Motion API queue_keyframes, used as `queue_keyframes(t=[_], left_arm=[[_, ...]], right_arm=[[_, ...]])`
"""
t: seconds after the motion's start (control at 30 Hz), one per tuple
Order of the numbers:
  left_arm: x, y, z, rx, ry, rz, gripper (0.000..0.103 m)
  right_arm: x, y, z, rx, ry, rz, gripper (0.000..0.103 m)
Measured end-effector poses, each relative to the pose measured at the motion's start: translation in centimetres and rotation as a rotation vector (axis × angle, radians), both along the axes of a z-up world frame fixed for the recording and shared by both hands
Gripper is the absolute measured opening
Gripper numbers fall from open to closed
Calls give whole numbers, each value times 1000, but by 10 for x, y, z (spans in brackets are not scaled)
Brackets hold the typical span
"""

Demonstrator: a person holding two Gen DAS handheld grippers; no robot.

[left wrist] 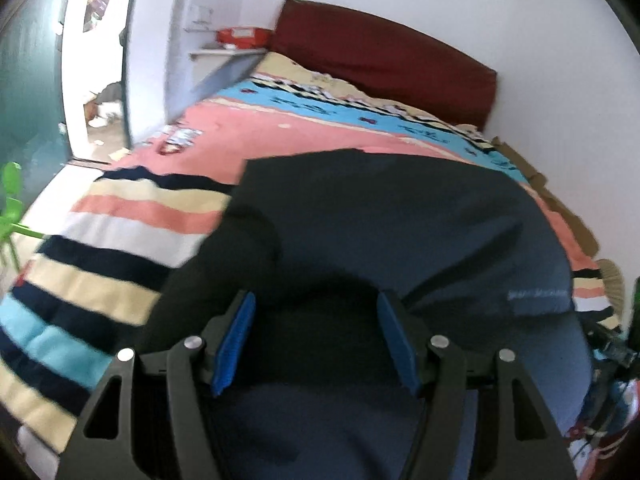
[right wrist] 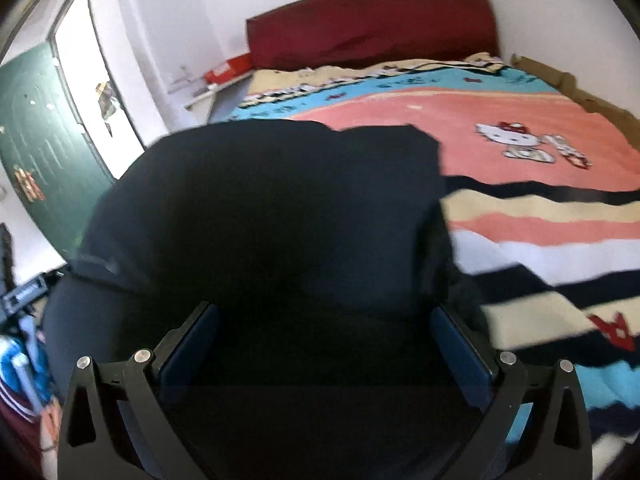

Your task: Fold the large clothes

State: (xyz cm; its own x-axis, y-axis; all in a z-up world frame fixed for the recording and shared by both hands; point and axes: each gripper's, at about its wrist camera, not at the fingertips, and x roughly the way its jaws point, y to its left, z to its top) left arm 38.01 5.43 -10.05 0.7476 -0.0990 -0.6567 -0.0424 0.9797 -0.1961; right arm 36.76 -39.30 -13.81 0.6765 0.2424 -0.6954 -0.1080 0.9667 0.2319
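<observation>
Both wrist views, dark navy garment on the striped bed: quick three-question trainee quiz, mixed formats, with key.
1. True or false: the dark navy fabric garment lies on the striped, multicoloured bed cover.
2. Multiple choice: the padded headboard behind the bed is A) green B) dark red C) white.
3. Fill in: in the right wrist view, the white cartoon cat print sits on the ____ band of the cover.

Key: 1 true; 2 B; 3 pink.
</observation>
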Motion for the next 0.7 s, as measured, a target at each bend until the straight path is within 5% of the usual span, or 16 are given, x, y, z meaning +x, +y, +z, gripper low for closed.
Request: queue_keyframes(t=[0.1, 0.27, 0.7], left_arm=[[-32, -7, 8, 48, -45, 17, 61], [-68, -21, 1, 87, -68, 7, 61], [-87, -30, -13, 125, -78, -2, 61]], right_arm=[[-19, -14, 11, -51, 0, -70, 102], [-64, 12, 30, -53, -76, 26, 102], [-77, 31, 0, -60, -7, 64, 102]])
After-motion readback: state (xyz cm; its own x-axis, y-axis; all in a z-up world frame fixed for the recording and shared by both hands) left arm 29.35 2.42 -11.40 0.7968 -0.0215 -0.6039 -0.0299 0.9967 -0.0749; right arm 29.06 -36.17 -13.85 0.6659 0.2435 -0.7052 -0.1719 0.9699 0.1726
